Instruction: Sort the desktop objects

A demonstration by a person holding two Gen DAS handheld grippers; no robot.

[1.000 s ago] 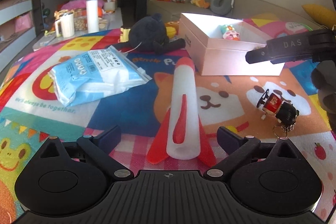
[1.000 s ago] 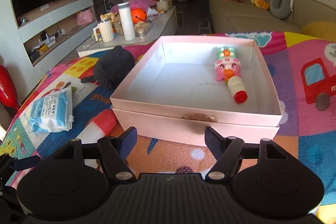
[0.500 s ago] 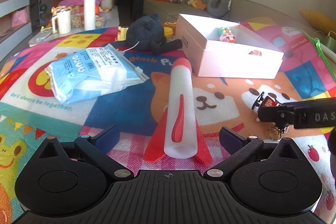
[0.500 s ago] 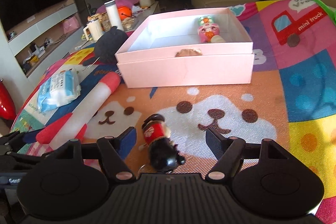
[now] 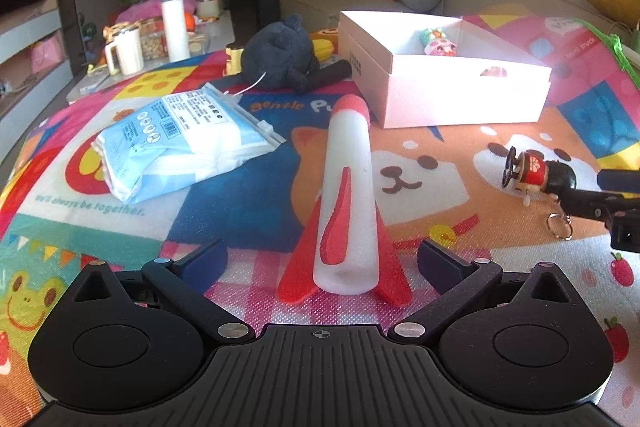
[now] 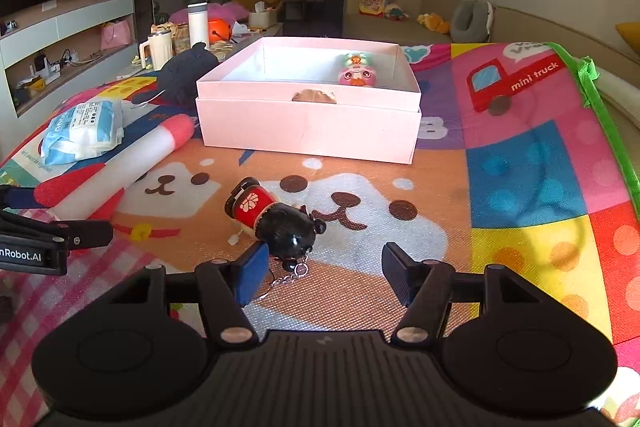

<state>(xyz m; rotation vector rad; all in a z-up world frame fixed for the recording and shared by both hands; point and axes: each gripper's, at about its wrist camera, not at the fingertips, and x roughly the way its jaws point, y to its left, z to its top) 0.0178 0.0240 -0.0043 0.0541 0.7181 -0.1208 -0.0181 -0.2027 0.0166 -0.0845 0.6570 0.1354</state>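
A white foam rocket (image 5: 347,195) with red fins lies on the play mat, its tail between the open jaws of my left gripper (image 5: 322,259); it also shows in the right wrist view (image 6: 116,167). A red-and-black doll keychain (image 6: 276,219) lies on the mat just ahead of my open right gripper (image 6: 324,267), its head near the left finger; it also shows in the left wrist view (image 5: 536,175). The pink box (image 6: 308,131) stands beyond with a small pink toy (image 6: 356,75) inside.
A blue-white packet of wipes (image 5: 176,139) lies left of the rocket. A dark plush toy (image 5: 284,55) sits behind it by the box (image 5: 460,99). A low table with cups and a white bottle (image 5: 174,25) stands beyond the mat's far left edge.
My right gripper has dropped from above the box down to the mat, close behind the doll keychain. My left gripper has stayed around the rocket's tail.
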